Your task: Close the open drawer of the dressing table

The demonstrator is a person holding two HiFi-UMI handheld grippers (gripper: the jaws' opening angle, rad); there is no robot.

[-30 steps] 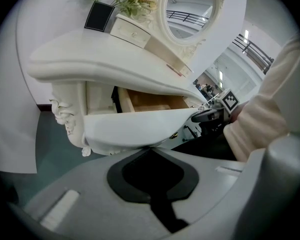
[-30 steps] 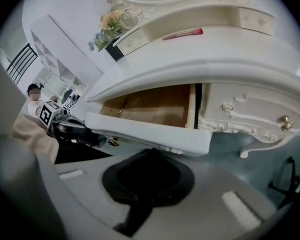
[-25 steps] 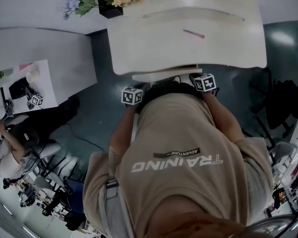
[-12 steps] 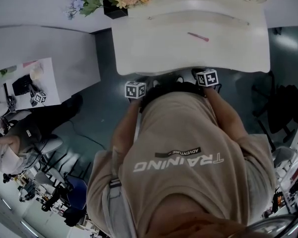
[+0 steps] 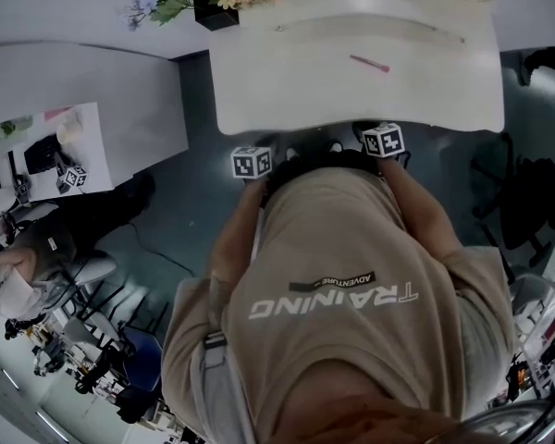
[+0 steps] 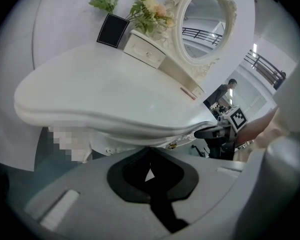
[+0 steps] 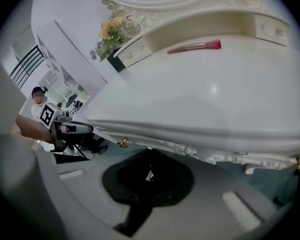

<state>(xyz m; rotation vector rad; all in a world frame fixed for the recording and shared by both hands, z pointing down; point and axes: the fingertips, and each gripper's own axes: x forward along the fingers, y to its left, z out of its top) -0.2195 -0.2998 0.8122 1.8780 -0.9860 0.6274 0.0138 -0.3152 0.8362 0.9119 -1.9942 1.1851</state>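
Under the curved front edge of the glossy white dressing table point(image 5: 351, 91), the carved white drawer front with a small gold knob point(image 7: 122, 143) sits tucked in, nothing sticking out. Left gripper point(image 6: 150, 156) and right gripper point(image 7: 150, 155) are just beside it, jaws together, holding nothing. A slim pink stick point(image 5: 368, 63) lies on top.

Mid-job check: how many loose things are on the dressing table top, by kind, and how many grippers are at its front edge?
Black flower pot: 1
Pink stick: 1
Grippers: 2 (left gripper and right gripper, both with jaws together)
Total: 4
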